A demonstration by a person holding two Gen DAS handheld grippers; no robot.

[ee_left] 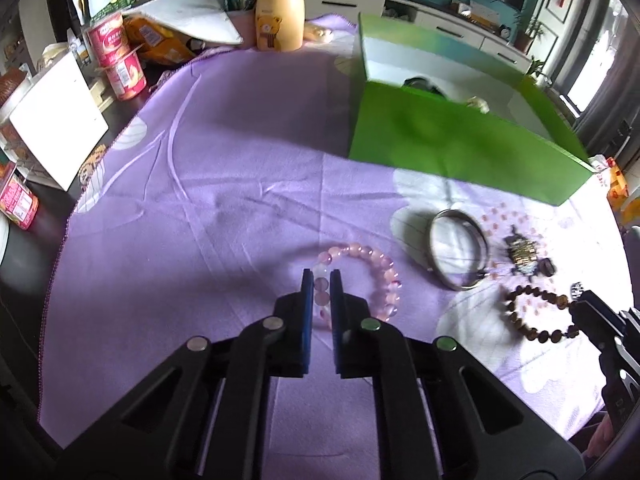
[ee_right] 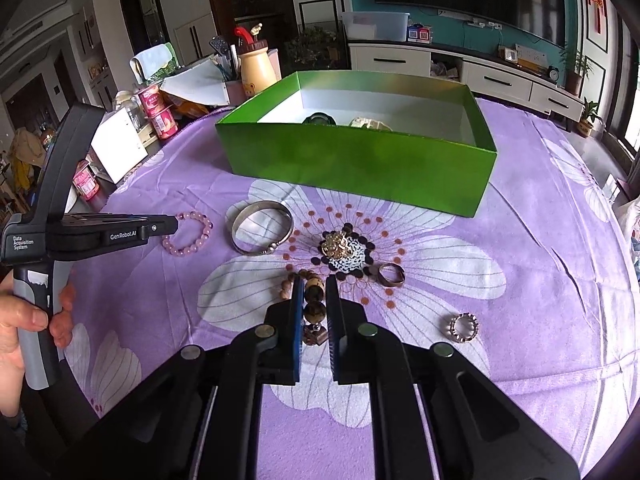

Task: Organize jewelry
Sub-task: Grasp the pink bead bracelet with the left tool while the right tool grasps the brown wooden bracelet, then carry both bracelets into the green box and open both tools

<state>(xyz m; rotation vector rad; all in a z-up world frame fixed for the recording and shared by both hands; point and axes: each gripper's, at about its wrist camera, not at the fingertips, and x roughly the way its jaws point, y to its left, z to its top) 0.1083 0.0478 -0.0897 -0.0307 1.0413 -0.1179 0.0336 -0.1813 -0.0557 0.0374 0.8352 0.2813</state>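
Observation:
My left gripper (ee_left: 321, 280) is closed on the near side of a pink bead bracelet (ee_left: 380, 268) lying on the purple cloth; the bracelet also shows in the right wrist view (ee_right: 192, 236). My right gripper (ee_right: 313, 284) is closed on a brown wooden bead bracelet (ee_right: 314, 292), seen in the left wrist view (ee_left: 536, 312) too. A silver bangle (ee_right: 260, 228) lies between them. A gold brooch (ee_right: 338, 246), a plain ring (ee_right: 391, 274) and a beaded ring (ee_right: 464, 327) lie on the cloth. The green box (ee_right: 360, 160) behind holds some pieces.
The purple flowered cloth (ee_right: 520, 280) covers the table. At the back left stand yoghurt cups (ee_left: 120, 56), a white box (ee_left: 52, 120), a yellow bear jar (ee_left: 280, 12) and papers. The left gripper's body and the hand holding it (ee_right: 60, 240) fill the left edge.

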